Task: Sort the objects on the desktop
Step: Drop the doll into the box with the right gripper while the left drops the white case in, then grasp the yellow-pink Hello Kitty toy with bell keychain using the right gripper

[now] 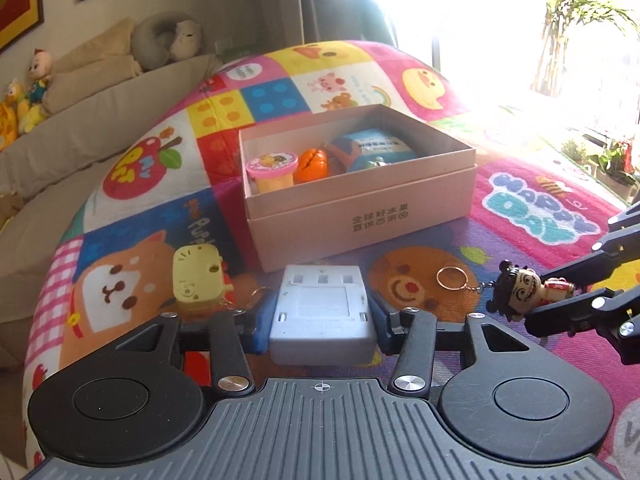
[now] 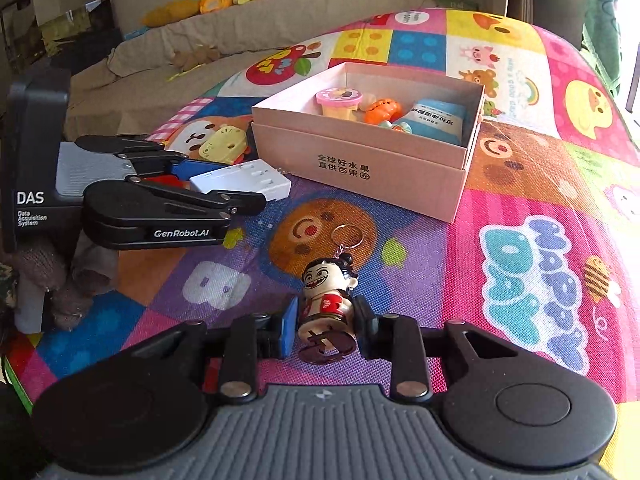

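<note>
1. Both tongs are clamped on something. The left tongs (image 1: 322, 326) have their blue pads pressed against the sides of a grey-white charger block (image 1: 323, 312), and the right tongs (image 2: 326, 326) grip a small doll keychain (image 2: 326, 304) around its body.
2. The surface is a colourful play mat (image 2: 540, 240), so I keep that name. The block sits low over it, and I cannot tell whether it has left the mat. The doll's ring (image 2: 347, 236) trails ahead of it on the mat.
3. The step in hand, as I judge it, is the pick-up: two loose things are gripped and neither has reached the pink box (image 1: 360, 216).
4. The box stands open just beyond both tongs. It already holds a pink-lidded cup (image 1: 272, 170), an orange toy (image 1: 313, 165) and a blue packet (image 1: 374, 148), so the sorting looks partly done.
5. A yellow toy keychain (image 1: 197, 280) lies on the mat left of the block, ungripped and probably next.
6. The next move calls for lifting each thing clear of the near wall of the box, carrying it over a free spot and only then opening. The dangling ring could catch on the rim.
7. Writing: the box front reads "全球好水果 直供百果园". The mat shows "HAPPY DAY". The left tool, seen from the right camera, bears "DAS Data Acquisition System" and "GenRobot.AI". The packet's print is too small to read.
</note>
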Demonstrator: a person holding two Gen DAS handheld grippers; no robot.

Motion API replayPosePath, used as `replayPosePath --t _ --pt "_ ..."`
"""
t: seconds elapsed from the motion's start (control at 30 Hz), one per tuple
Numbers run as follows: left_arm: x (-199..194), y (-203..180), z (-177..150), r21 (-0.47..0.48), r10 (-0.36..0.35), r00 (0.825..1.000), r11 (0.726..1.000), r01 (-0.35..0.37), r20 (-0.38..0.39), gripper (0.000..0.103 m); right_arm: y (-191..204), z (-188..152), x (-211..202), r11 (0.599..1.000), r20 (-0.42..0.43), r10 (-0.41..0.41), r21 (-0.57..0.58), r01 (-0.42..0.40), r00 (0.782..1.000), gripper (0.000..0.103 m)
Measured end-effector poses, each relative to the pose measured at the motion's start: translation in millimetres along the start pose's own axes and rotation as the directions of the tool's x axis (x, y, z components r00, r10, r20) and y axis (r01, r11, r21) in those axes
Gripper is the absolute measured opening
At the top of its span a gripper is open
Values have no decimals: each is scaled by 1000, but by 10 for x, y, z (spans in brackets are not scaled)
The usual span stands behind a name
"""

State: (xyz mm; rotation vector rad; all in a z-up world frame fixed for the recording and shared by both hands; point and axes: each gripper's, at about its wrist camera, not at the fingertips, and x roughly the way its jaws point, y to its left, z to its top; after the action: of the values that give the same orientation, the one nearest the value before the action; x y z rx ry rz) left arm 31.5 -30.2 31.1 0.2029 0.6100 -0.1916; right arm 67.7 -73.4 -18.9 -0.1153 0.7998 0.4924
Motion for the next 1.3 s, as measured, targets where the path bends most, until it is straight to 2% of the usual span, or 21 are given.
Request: replayPosePath --t 0.07,0.17,0.3,0.37,0.4,0.47,0.57,0.67,0.73,0.8,0.9,0.93,1.0,1.1,1.2,1.3 --pt "-213 -18 13 5 4 999 1000 -4 34 53 18 16 -115 1000 13 0 -12 0 1000 29" --pt "-627 1 200 12 6 988 1000 -8 151 53 9 143 -381 1000 63 -11 -11 12 998 29" --pt "-986 45 609 27 52 944 998 -64 327 53 -120 499 -811 999 191 -15 43 7 981 29" --pt "-968 77 806 16 68 929 997 -80 365 53 -231 731 -977 996 260 -28 85 6 965 29" --pt "-902 95 890 7 67 930 997 -74 362 53 -289 835 -1015 994 285 -33 106 3 958 29" --pt "-641 136 1049 -23 41 946 999 -36 323 53 -408 1048 -1015 989 319 -41 149 -8 947 29" --pt "-144 191 1230 -72 33 958 997 -13 284 53 -560 1372 -793 981 348 -75 195 7 935 29" --pt "292 290 1372 -132 26 965 991 9 260 53 -709 1631 -429 970 330 -77 243 -6 941 29" --pt "516 342 1396 -162 2 980 986 31 200 69 -780 1754 -173 967 312 -74 255 -8 947 29" --pt "578 405 1253 -172 -4 987 985 31 158 72 -837 1816 65 961 280 -92 277 11 955 36" --pt "347 440 875 -157 19 988 988 6 154 89 -862 1692 210 957 253 -102 289 25 962 41" --pt "220 441 710 -148 29 988 989 -6 150 91 -857 1605 214 957 253 -104 288 27 962 44" --pt "21 434 441 -138 40 989 990 -21 139 94 -803 1446 195 962 256 -130 265 60 958 53" --pt "-292 448 25 -149 72 991 987 -55 110 96 -617 1171 175 974 248 -160 198 111 955 60" --pt "-493 517 -319 -165 153 986 976 -140 67 97 -352 919 214 987 208 -130 123 106 969 64" --pt "-552 684 -505 -228 168 986 961 -159 21 98 -23 758 320 996 161 -91 32 87 983 65"
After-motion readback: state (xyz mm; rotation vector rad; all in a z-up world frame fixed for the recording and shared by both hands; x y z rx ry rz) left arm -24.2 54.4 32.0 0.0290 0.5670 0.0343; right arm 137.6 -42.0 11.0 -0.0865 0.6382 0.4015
